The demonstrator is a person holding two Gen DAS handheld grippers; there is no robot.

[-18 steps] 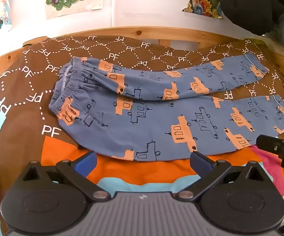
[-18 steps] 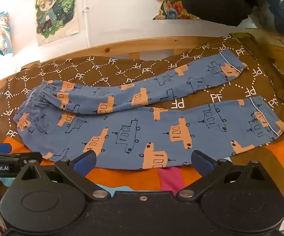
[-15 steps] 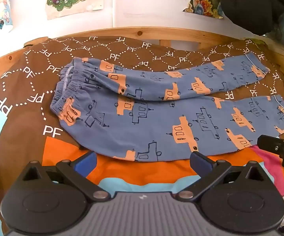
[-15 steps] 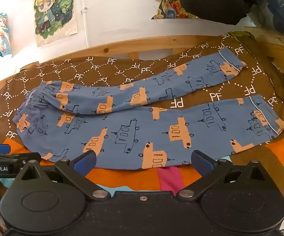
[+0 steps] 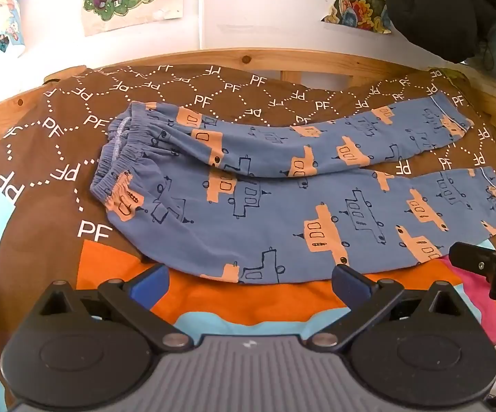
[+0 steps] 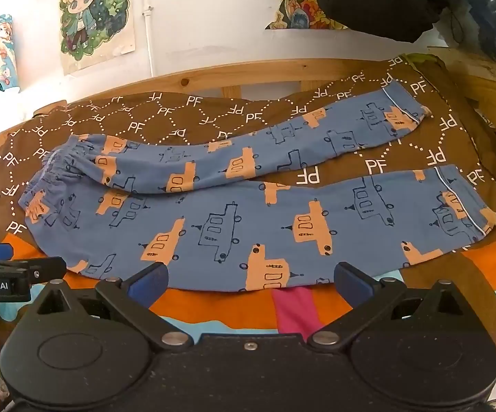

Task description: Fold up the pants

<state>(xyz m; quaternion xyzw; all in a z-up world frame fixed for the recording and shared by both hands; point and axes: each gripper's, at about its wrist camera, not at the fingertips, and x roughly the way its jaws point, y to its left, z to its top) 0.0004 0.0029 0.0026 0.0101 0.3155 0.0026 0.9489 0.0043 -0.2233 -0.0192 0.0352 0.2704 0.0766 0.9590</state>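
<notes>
Pants (image 5: pixel 282 213) lie spread across the bed (image 5: pixel 282 58), waistband toward its left edge, the two legs splayed apart toward the right. Left gripper (image 5: pixel 248 279) and right gripper (image 6: pixel 249 278) hover at the near edge, jaws released wide, holding nothing. Judgement: pinch the near leg's long edge at two well-spaced points, lift evenly, and lay it squarely over the far leg.

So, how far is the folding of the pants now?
Done: only the laying out. The pants lie flat on the bedspread, legs apart. In hand: nothing; the left gripper and the right gripper hover open at the near edge, touching no cloth. Left: every fold, probably first bringing one leg over the other.
</notes>
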